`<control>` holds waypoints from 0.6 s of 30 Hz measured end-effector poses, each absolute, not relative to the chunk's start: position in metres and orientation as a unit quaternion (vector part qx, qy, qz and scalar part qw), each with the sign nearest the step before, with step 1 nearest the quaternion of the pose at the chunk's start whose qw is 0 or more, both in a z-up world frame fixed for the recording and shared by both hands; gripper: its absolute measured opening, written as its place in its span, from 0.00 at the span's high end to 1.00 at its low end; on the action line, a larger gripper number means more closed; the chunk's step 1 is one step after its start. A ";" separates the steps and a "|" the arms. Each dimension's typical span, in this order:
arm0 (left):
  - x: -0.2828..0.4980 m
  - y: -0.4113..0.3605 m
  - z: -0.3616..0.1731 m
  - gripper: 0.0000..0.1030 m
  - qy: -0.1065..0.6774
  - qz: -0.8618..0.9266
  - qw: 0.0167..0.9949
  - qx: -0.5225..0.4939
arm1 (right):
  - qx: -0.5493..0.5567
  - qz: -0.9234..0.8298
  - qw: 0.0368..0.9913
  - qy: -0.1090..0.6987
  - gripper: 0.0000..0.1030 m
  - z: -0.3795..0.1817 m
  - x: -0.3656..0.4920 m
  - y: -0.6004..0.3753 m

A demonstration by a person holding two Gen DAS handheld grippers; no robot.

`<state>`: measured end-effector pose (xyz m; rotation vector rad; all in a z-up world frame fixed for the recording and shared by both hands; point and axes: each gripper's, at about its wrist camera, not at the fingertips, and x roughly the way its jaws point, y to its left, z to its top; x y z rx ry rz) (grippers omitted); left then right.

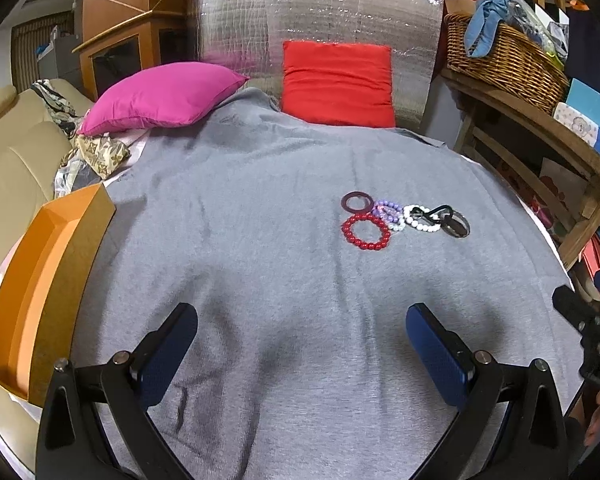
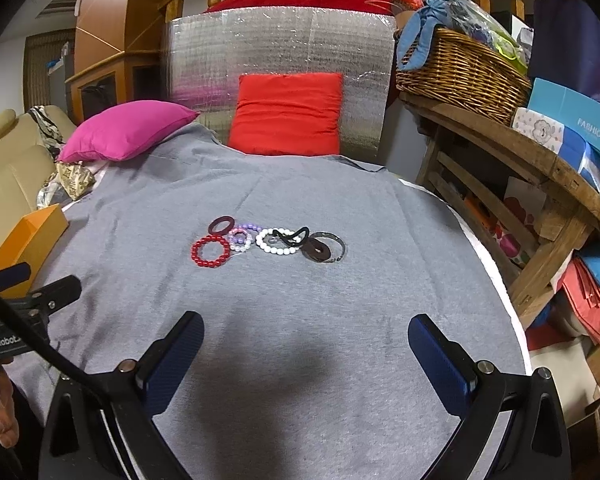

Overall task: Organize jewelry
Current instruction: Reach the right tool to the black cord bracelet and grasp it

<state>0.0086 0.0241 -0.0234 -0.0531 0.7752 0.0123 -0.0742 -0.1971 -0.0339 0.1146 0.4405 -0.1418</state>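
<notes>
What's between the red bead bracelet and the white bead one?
A small purple and lilac bead bracelet lies between the red bead bracelet and the white bead bracelet, touching the red one. The right wrist view shows it best.

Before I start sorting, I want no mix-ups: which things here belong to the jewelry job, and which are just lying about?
For the job: red bead bracelet, purple bead bracelet, white bead bracelet, dark maroon ring, open orange box.

Lying about: pink cushion, red cushion, wicker basket.

Dim indoor light, soft shadow on the grey cloth (image 2: 300, 364) (below the lens), fisheye-curved vignetted edges, sharp centre
</notes>
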 end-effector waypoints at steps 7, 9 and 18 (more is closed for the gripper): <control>0.017 0.033 -0.044 0.00 0.395 0.006 0.918 -0.033 | 0.119 -0.040 0.964 0.234 0.00 -0.039 -0.036 -0.230; 0.021 0.035 -0.050 0.00 0.400 0.005 0.916 -0.035 | 0.134 -0.030 0.963 0.234 0.02 -0.038 -0.017 -0.240; 0.040 0.044 -0.072 0.00 0.417 0.001 0.908 -0.037 | 0.148 -0.011 0.948 0.283 0.39 -0.044 0.099 -0.271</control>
